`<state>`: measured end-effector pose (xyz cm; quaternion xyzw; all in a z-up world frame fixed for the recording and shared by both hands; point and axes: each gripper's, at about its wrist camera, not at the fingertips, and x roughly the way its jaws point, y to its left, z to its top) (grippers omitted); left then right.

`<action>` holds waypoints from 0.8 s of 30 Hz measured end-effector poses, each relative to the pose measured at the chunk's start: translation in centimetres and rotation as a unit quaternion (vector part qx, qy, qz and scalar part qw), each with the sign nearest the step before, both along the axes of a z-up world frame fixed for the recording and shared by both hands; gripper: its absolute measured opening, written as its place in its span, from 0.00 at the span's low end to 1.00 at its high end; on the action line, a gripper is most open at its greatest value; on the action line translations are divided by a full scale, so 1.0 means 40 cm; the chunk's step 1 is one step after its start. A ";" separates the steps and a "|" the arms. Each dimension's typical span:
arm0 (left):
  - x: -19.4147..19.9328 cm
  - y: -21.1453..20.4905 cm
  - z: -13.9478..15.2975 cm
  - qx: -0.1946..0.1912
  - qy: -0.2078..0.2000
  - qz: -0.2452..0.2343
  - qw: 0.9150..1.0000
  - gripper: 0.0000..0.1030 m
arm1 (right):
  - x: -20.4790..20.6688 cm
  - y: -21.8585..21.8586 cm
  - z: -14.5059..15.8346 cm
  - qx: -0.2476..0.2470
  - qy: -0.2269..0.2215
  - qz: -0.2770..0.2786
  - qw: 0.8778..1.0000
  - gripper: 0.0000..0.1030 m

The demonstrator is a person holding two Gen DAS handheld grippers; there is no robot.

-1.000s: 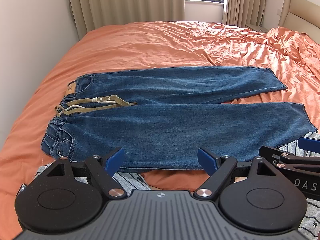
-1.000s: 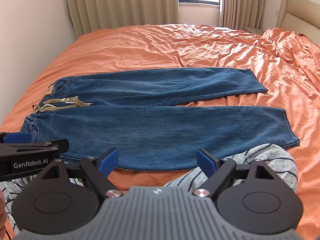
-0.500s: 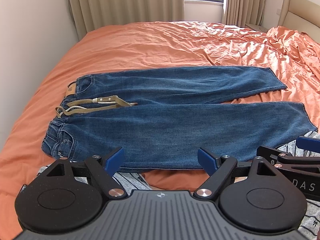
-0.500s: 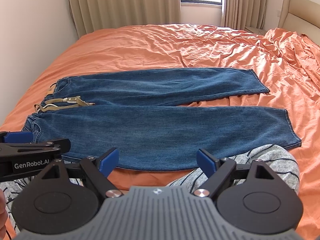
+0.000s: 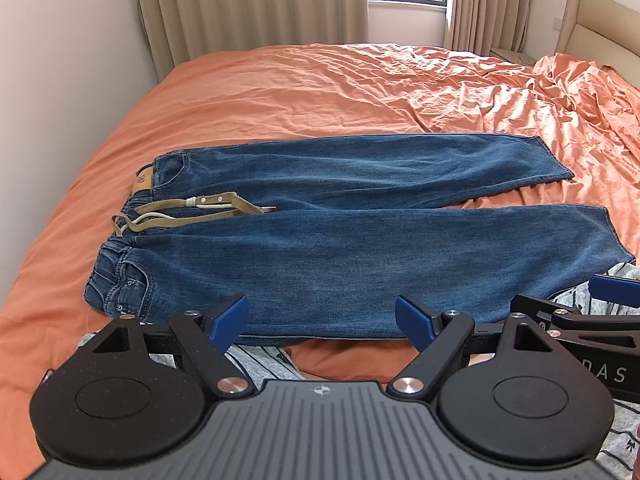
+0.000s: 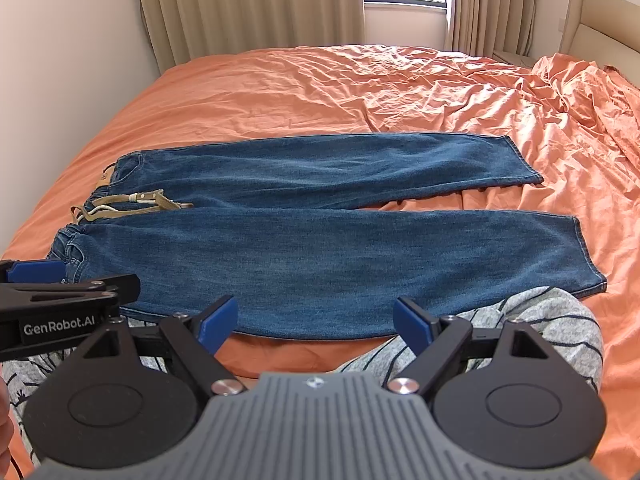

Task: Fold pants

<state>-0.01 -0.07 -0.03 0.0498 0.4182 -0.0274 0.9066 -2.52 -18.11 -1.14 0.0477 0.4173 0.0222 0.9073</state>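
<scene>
Blue jeans lie flat on the orange bed, waist to the left, both legs spread to the right; they also show in the right wrist view. A tan belt lies at the waist. My left gripper is open and empty, held just short of the near leg's edge. My right gripper is open and empty, also just short of the near leg. Each gripper shows at the edge of the other's view.
The orange bedsheet is wrinkled toward the right. A white wall runs along the left. Beige curtains, a window and a beige headboard stand at the back. My grey striped knees rest on the near edge.
Both views have shifted very slightly; the grippers stay open and the jeans have not moved.
</scene>
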 end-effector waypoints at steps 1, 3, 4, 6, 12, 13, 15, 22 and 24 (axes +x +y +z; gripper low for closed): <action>-0.001 -0.001 -0.001 0.000 0.000 0.000 1.000 0.94 | 0.000 0.000 0.000 0.000 0.000 0.000 1.000 0.79; -0.001 -0.001 0.000 0.000 0.000 0.000 1.000 0.94 | -0.001 -0.002 0.000 0.001 -0.001 -0.001 1.000 0.79; -0.001 -0.001 -0.001 0.000 0.000 0.000 1.000 0.94 | -0.001 -0.002 0.000 0.001 -0.001 -0.001 1.000 0.79; -0.001 -0.001 -0.001 0.001 0.000 0.000 1.000 0.94 | -0.001 -0.003 -0.001 0.000 0.000 -0.001 1.000 0.79; 0.009 0.017 0.013 0.022 -0.010 -0.026 0.999 0.91 | 0.016 -0.035 -0.003 0.020 -0.003 0.024 1.000 0.79; 0.015 0.028 0.020 0.033 -0.017 -0.036 0.999 0.89 | 0.021 -0.051 -0.004 0.035 -0.004 0.033 0.999 0.79; 0.032 0.062 0.036 0.052 -0.032 -0.047 0.997 0.83 | 0.031 -0.097 -0.004 0.058 -0.017 0.041 0.997 0.79; 0.118 0.240 0.083 0.131 -0.052 -0.080 0.987 0.68 | 0.075 -0.266 0.002 0.025 -0.062 0.019 0.998 0.79; 0.150 0.299 0.086 0.145 -0.037 -0.091 0.985 0.58 | 0.089 -0.300 0.000 -0.006 -0.071 0.022 0.997 0.79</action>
